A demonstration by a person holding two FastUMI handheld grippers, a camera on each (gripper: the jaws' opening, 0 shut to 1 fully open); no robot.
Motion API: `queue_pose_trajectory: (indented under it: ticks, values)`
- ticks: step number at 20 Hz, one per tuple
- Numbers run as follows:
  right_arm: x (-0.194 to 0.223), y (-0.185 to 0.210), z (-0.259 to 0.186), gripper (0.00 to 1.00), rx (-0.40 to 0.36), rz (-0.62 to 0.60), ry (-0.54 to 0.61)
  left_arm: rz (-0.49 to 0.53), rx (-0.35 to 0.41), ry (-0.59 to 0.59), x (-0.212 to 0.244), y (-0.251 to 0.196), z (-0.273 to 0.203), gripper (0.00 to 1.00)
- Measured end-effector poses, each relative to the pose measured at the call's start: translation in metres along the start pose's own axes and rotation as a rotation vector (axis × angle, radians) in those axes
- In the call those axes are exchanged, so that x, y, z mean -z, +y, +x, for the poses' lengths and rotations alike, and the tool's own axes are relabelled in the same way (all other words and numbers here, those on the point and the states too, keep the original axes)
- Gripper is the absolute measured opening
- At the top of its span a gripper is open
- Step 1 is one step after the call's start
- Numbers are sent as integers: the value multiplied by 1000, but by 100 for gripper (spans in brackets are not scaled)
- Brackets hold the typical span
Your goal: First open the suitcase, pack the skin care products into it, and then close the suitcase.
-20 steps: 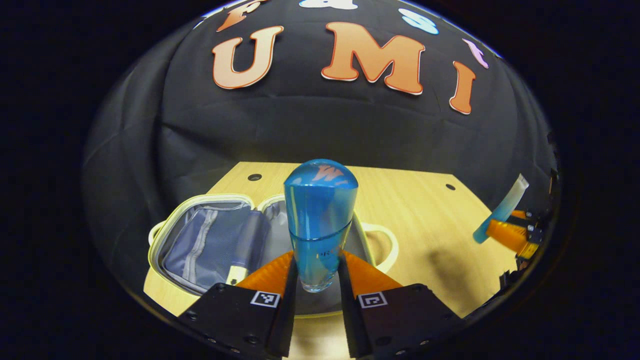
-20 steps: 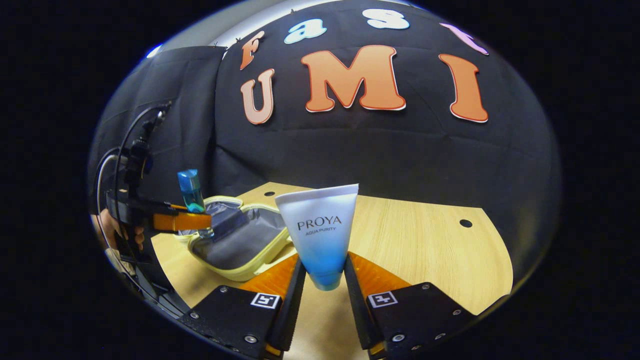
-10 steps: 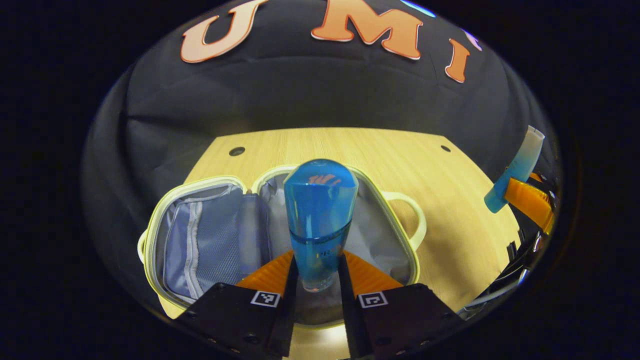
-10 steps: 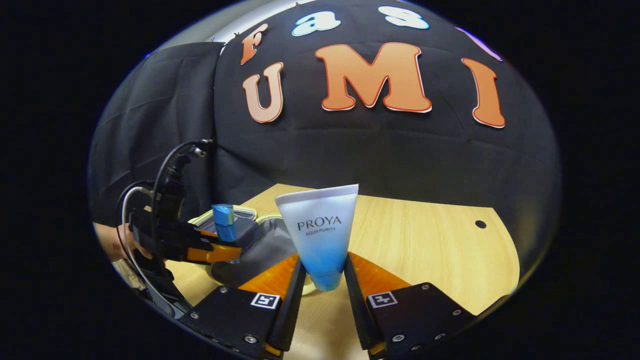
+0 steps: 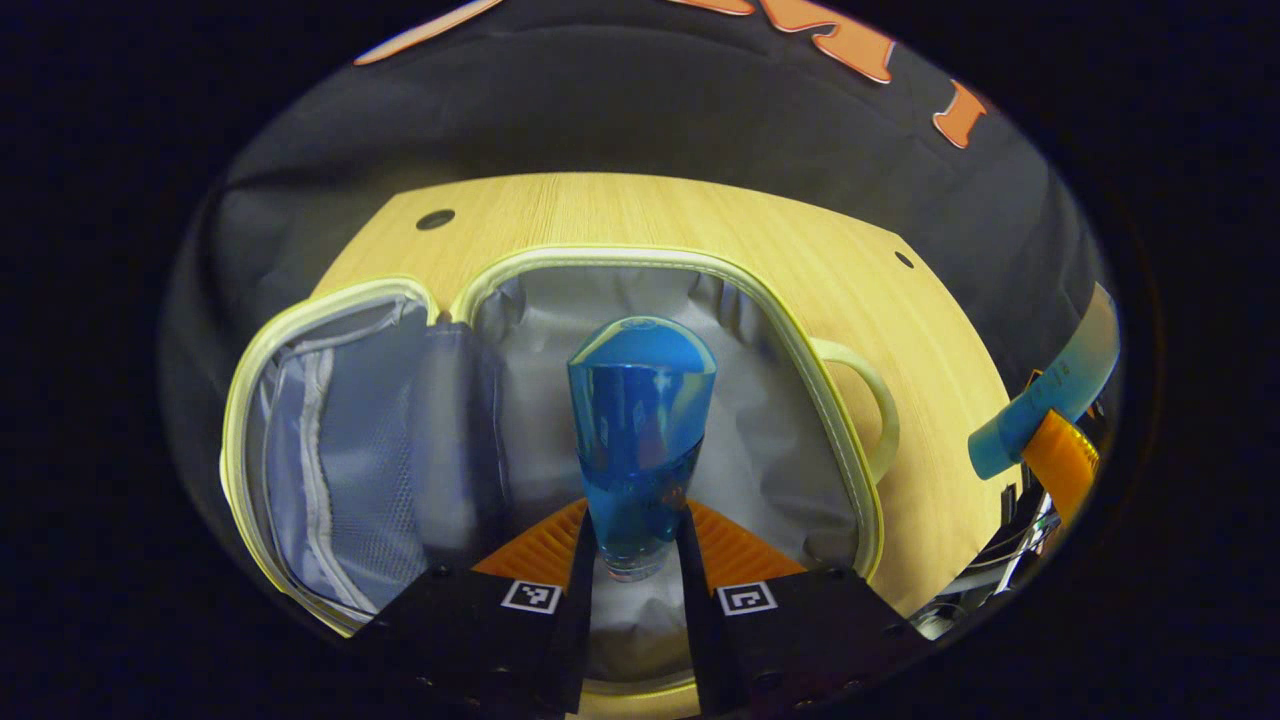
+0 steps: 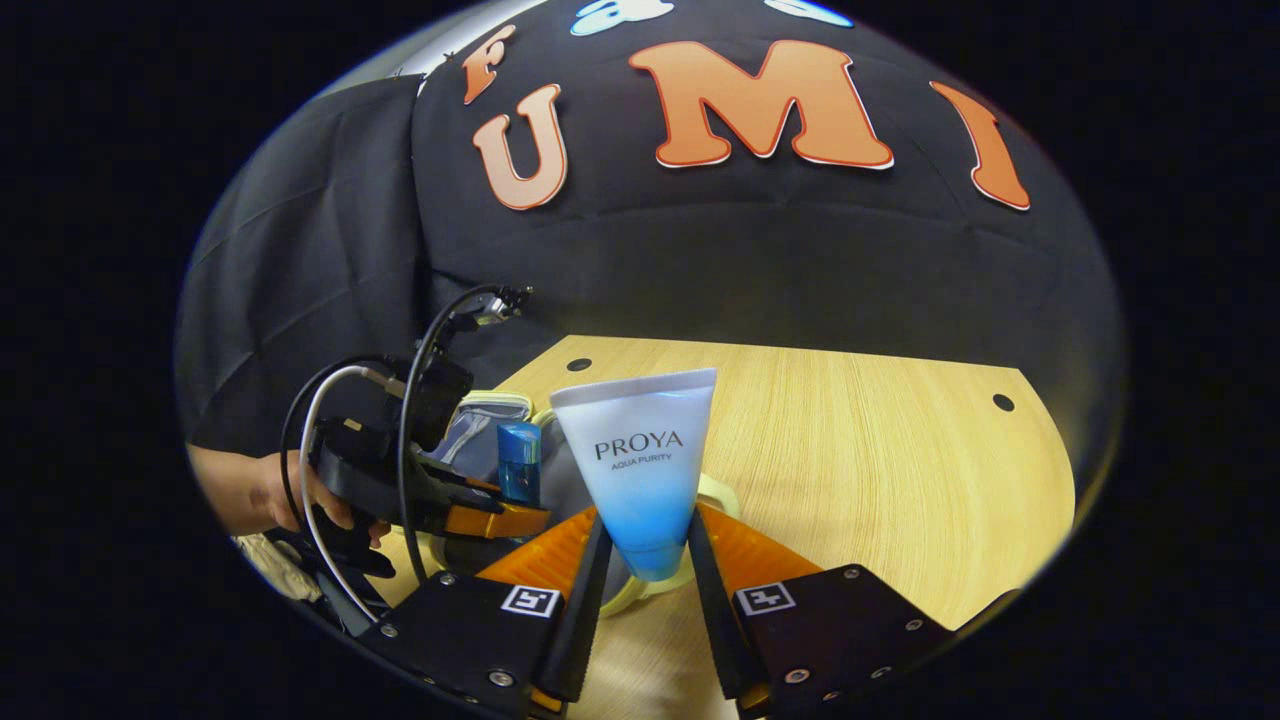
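Observation:
In the left gripper view the pale yellow suitcase (image 5: 850, 450) lies open on the wooden table, with a grey lining and a mesh pocket (image 5: 350, 450) in its left half. My left gripper (image 5: 635, 555) is shut on a blue bottle (image 5: 640, 430), held upright over the right half. In the right gripper view my right gripper (image 6: 645, 560) is shut on a white-and-blue tube (image 6: 640, 460). To its left the left gripper (image 6: 500, 515) holds the blue bottle (image 6: 518, 472) above the suitcase (image 6: 480, 420). The tube (image 5: 1050, 400) also appears at the right edge of the left gripper view.
The wooden table (image 6: 850, 450) stretches bare to the right of the suitcase, with small round holes near its far corners. A person's hand (image 6: 260, 490) and cables (image 6: 420, 400) sit behind the left gripper. The suitcase handle (image 5: 870, 400) sticks out on the right.
My left gripper has tipped down and moved closer over the open suitcase with the bottle. My right gripper has shifted toward the suitcase with the tube.

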State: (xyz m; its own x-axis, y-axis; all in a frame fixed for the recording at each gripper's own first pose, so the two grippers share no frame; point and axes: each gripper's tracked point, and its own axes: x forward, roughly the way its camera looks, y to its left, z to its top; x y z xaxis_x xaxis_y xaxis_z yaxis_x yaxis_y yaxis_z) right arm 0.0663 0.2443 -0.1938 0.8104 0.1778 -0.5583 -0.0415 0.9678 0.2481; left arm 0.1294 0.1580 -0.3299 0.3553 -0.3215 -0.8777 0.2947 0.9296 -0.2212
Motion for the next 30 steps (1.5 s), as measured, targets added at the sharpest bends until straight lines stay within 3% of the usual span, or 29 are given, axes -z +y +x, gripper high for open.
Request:
queue_pose_trajectory:
  ticks: [5,10,15,17,19,22,26,30]
  values:
    - [4,-3,12,50,20,13,28,-55,-9,77,4,3,15,42]
    - [12,7,19,50,15,21,53,-113,-71,152,13,11,29,42]
    - [19,14,24,50,5,28,73,-92,-59,127,8,7,29,46]
    - [23,15,29,50,-4,53,89,-78,-40,92,6,5,18,50]
    - [28,19,31,50,-9,76,107,-40,-22,20,-2,6,-3,70]
    - [27,25,37,50,-24,93,120,30,-22,-109,-16,14,-48,83]
    - [34,33,44,50,-43,119,156,5,-25,-320,-45,25,-91,89]
    - [37,32,43,50,-46,120,211,-13,-126,-477,-69,51,-136,89]
